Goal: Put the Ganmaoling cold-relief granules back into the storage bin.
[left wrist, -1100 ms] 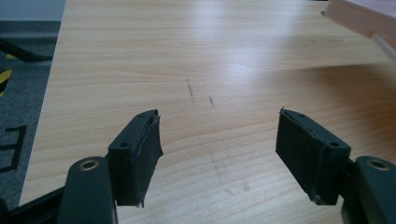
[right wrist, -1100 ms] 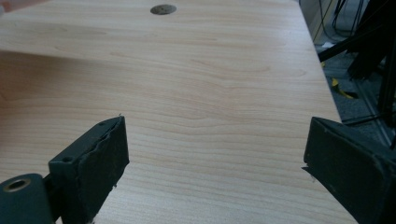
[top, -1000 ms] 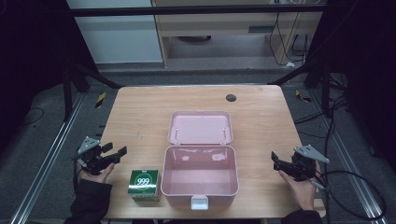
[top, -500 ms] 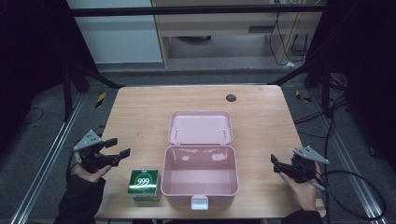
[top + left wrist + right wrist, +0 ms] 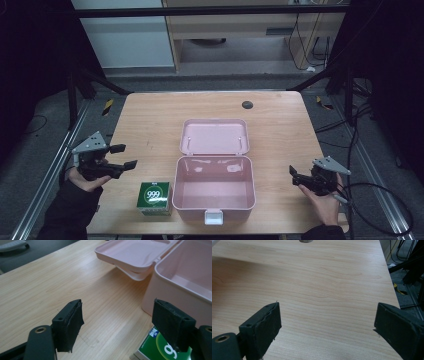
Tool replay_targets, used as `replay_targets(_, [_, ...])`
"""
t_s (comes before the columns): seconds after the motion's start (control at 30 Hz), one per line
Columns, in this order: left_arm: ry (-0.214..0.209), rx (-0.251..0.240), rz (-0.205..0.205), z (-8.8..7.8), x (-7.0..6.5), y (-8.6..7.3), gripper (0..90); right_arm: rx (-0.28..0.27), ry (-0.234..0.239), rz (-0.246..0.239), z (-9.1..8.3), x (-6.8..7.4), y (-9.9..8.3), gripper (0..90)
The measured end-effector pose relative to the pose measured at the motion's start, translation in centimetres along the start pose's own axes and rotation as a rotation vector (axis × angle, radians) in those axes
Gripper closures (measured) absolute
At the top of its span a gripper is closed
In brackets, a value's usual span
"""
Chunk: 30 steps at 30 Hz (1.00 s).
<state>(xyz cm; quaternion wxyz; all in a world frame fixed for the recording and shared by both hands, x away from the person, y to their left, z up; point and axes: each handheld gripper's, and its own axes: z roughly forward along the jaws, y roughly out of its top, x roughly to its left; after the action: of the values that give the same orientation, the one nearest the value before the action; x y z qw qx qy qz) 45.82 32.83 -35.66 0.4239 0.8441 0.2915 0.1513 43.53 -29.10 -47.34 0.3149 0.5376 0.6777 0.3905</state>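
Pink box (image 5: 214, 192) beside green carton (image 5: 153, 198)

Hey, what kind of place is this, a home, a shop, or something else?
Most likely a lab or data-recording workstation, not a home. A bare wooden table sits inside a dark metal frame, loose cables trail over the floor, and a person holds a gripper in each hand: left gripper, right gripper.

- A light wooden rectangular table (image 5: 150, 120) stands on a dark grey floor (image 5: 35, 145).
- Behind it are a pale wooden cabinet (image 5: 235, 30) and a white panel (image 5: 125, 40).
- Black cables (image 5: 305, 30) trail at right; surroundings are dim.
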Motion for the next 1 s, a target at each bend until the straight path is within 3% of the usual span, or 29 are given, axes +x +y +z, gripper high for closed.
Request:
replay_targets(0.07, [-0.013,0.014,0.009,0.0,-0.1,0.3,23.6,0.0,0.0,-0.003,0.0,0.0,0.0,7.2])
replay_targets(0.1, [-0.038,0.043,0.039,0.0,-0.3,0.7,23.0,0.002,0.002,0.001,0.0,0.1,0.0,7.2])
replay_targets(0.17, [-0.045,0.061,0.054,0.0,-0.4,1.0,22.7,0.0,0.002,-0.003,0.0,0.1,0.0,7.1])
replay_targets(0.2, [-0.044,0.085,0.086,0.2,-0.7,1.4,22.7,-0.002,0.001,-0.003,0.0,0.0,0.0,7.1])
replay_targets(0.33, [-0.075,0.118,0.12,0.4,-1.1,1.8,22.2,-0.003,0.002,-0.004,0.0,0.1,0.0,7.1])
replay_targets(0.4, [-0.107,0.163,0.167,0.8,-1.6,2.1,21.9,0.0,0.004,-0.008,0.0,0.1,0.0,6.9])
replay_targets(0.57, [-0.169,0.23,0.22,1.4,-2.2,2.1,20.8,0.007,0.001,-0.016,0.1,0.1,-0.1,6.8])
replay_targets(0.7, [-0.194,0.257,0.236,1.8,-2.5,2.1,20.3,0.002,0.001,-0.008,0.1,0.1,-0.1,6.8])
replay_targets(1.0, [-0.203,0.315,0.267,2.5,-3.0,2.0,18.5,0.011,0.003,-0.017,0.2,0.1,-0.2,6.6])
